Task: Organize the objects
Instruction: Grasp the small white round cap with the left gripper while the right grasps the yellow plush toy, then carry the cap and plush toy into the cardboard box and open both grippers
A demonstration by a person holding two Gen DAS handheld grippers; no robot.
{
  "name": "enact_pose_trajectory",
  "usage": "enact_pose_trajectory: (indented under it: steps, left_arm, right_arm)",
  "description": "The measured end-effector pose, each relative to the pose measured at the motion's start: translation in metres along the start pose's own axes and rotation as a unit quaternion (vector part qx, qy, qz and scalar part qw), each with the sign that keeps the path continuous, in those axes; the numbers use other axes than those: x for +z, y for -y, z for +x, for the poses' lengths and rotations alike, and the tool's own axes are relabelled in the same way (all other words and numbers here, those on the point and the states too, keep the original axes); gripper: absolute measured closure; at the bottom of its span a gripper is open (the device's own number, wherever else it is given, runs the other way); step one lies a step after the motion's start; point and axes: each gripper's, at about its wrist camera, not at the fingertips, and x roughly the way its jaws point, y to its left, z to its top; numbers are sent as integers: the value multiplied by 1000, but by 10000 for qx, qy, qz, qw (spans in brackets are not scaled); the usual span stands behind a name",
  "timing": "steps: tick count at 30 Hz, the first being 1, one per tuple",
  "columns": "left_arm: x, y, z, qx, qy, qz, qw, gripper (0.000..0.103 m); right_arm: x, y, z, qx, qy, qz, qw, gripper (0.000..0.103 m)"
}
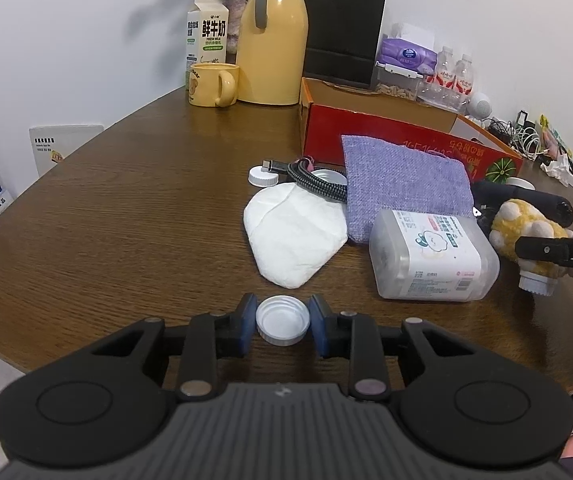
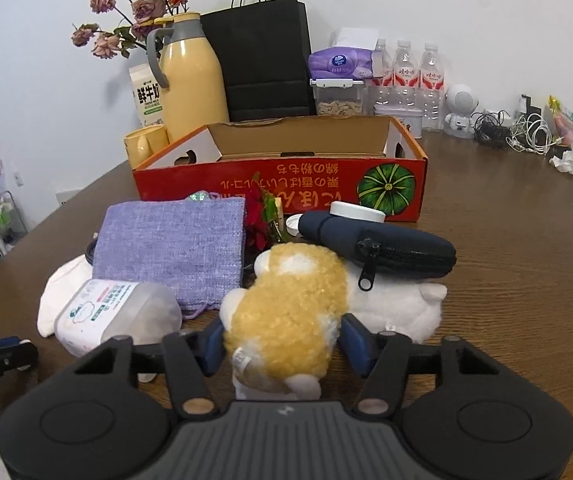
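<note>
My left gripper (image 1: 283, 322) is shut on a white bottle cap (image 1: 283, 327), hollow side up, just above the brown table (image 1: 126, 220) near its front edge. My right gripper (image 2: 282, 340) has its blue pads against both sides of a yellow plush toy (image 2: 294, 292), which fills the gap between them. The same toy (image 1: 526, 220) appears at the right of the left wrist view, with one right gripper finger (image 1: 558, 254) across it. A red cardboard box (image 2: 278, 184) stands open behind the pile.
Beside the toy lie a clear plastic tub (image 1: 430, 256), a purple cloth pouch (image 2: 170, 248), a white folded mask (image 1: 294, 236), a dark zip case (image 2: 386, 248), a braided cable (image 1: 318, 184) and another white cap (image 1: 262, 177). A yellow mug (image 1: 214, 84), thermos (image 1: 274, 40) and black bag (image 2: 262, 60) line the wall.
</note>
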Motion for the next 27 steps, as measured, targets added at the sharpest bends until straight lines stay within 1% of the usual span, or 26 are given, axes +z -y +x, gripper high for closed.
enact_pose_trajectory:
  steps: [4, 10, 16, 21, 27]
  left_arm:
    - [4, 2, -3, -27, 79, -4, 10000, 74]
    - [14, 13, -11, -144, 263, 134, 9995, 74]
    - [33, 26, -23, -255, 593, 253, 9976, 74]
    - [50, 42, -29, -399, 842, 435, 9947, 74]
    - [78, 62, -32, -649, 1187, 625, 9888, 74]
  right_arm:
    - [2, 5, -7, 111, 126, 68, 9998, 54]
    - [6, 11, -23, 348, 312, 128, 9988, 58]
    - [13, 14, -41, 630, 585, 194, 9961, 60]
    - [24, 13, -60, 776, 927, 139, 9926, 60]
    - [43, 7, -77, 913, 1301, 2, 9873, 60]
